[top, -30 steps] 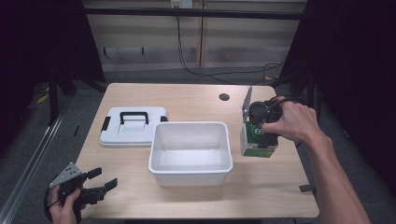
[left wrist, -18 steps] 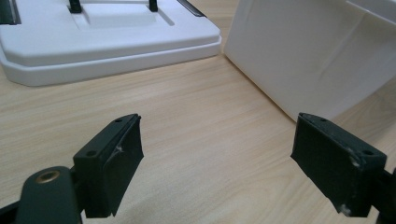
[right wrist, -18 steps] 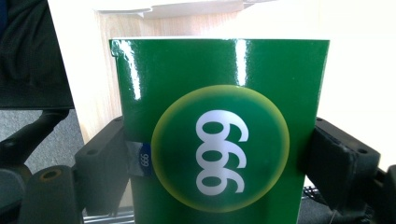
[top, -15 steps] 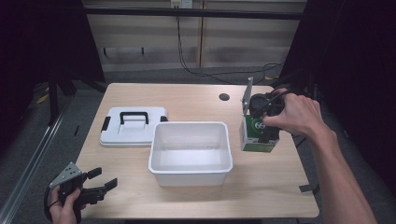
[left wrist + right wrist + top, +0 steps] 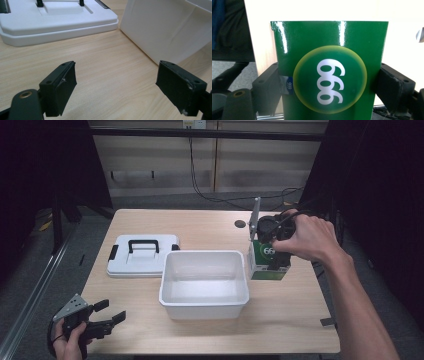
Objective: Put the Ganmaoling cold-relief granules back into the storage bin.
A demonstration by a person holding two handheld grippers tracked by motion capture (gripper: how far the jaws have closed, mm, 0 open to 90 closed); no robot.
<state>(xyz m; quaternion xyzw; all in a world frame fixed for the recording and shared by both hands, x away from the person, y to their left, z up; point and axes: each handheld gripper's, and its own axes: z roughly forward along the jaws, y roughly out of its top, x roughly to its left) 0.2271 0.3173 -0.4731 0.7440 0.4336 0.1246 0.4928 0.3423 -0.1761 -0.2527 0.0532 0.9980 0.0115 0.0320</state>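
Note:
A green and white box (image 5: 266,261) with a round "666" mark is held just right of the white bin (image 5: 204,282), slightly above the table. My right gripper (image 5: 272,245) is shut on it from above; in the right gripper view the green box (image 5: 329,70) sits squeezed between the two black pads (image 5: 393,88). My left gripper (image 5: 107,317) rests low at the table's front left corner, open, nothing between its pads (image 5: 61,87). Ahead of it in the left gripper view stand the bin's wall (image 5: 165,27) and the white lid (image 5: 57,22).
A white lid with a black handle (image 5: 142,255) lies flat left of the bin. A dark round hole (image 5: 240,224) is in the tabletop at the back. Bare wood (image 5: 285,320) runs along the front and right of the bin.
My right gripper has carried the green box to the left and a little toward the bin. The left gripper has stayed where it was.

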